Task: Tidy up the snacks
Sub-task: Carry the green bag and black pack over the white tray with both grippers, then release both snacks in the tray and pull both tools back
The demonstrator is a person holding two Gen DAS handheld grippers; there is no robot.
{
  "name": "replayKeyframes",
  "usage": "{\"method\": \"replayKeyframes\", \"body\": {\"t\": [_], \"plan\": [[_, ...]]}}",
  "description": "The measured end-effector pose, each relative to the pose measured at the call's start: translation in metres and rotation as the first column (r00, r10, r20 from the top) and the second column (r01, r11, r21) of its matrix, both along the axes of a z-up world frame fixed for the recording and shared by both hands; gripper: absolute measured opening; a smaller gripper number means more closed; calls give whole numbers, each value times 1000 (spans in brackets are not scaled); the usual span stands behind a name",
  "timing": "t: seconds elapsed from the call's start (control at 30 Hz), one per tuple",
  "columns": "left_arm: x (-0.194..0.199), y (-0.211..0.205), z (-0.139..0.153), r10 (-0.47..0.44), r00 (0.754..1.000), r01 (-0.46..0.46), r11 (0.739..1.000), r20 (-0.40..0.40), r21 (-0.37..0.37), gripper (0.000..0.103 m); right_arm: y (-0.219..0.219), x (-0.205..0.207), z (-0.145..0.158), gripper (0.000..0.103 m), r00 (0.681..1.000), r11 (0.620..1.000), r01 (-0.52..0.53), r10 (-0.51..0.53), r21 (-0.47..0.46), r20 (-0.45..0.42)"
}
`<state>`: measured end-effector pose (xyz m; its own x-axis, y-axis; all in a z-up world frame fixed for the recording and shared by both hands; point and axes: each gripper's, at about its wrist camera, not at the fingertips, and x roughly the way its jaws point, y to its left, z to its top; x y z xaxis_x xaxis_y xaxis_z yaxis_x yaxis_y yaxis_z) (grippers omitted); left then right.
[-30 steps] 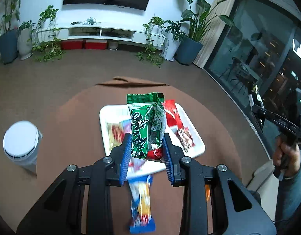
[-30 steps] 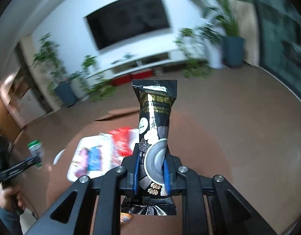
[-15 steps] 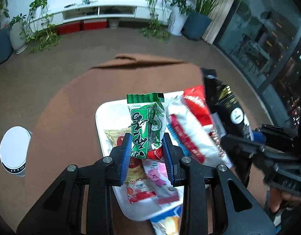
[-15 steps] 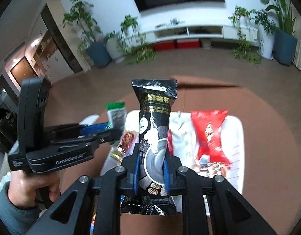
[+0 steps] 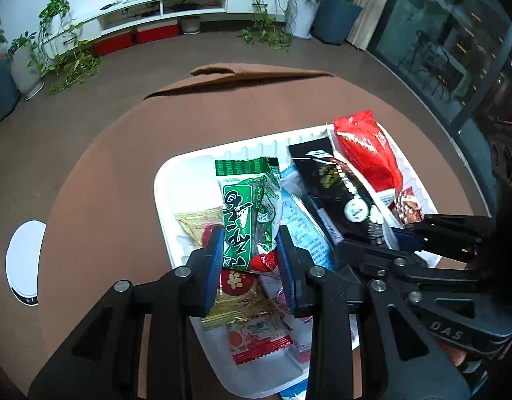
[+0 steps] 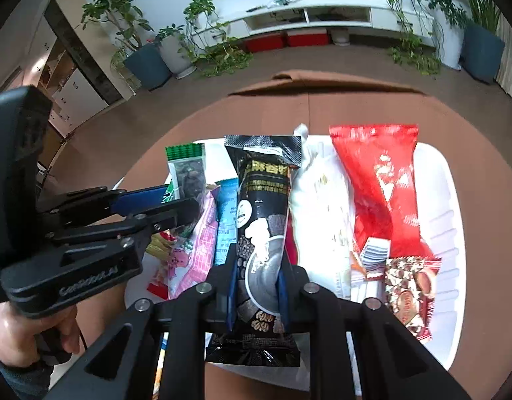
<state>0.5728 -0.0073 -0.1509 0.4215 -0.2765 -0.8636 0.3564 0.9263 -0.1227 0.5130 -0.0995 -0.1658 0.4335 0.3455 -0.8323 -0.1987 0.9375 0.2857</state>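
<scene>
Left gripper (image 5: 249, 260) fingers clamped a green-and-white foil snack packet (image 5: 247, 213); right gripper (image 6: 257, 286) fingers clamped a long black foil snack packet (image 6: 264, 220). Both packets were above the white plastic tray (image 5: 162, 200) of mixed snacks on the round brown desk (image 5: 99, 180).

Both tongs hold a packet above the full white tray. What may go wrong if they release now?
The tray is already crowded, so the black packet in the right tongs may land on other snacks and slide off. The green packet in the left tongs hangs over piled wrappers too. The two tongs are close together and may bump.
</scene>
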Motion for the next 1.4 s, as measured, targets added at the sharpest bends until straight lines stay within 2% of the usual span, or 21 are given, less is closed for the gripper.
{"method": "replayKeyframes", "body": {"t": [0.27,0.5,0.83,0.9,0.97,1.03,1.23,1.4], "plan": [[0,-15,-10,-11,1000,11,1000,-15,13,29,-2,8,-14,21,1000,1000,10,-10,21,-18],[2,-11,-15,-17,1000,18,1000,-17,20,29,-2,6,-16,21,1000,1000,-2,2,12,-9],[5,-9,-21,6,1000,-6,1000,17,6,30,1,-2,-15,22,1000,1000,8,-8,-9,24],[4,-8,-20,5,1000,-5,1000,27,8,30,3,-5,-14,25,999,1000,7,-6,-16,35],[5,-7,-19,8,999,-8,1000,37,16,33,3,-6,-12,28,999,1000,10,-9,-29,42],[5,-5,-17,19,999,-20,1000,47,14,40,3,-8,-8,30,999,999,15,-13,-34,52],[-1,3,-11,37,997,-37,999,63,1,54,-2,-17,8,42,995,997,25,-17,-77,101],[-11,7,1,50,995,-50,999,88,-2,58,-5,-25,21,51,991,995,33,-21,-89,131]]}}
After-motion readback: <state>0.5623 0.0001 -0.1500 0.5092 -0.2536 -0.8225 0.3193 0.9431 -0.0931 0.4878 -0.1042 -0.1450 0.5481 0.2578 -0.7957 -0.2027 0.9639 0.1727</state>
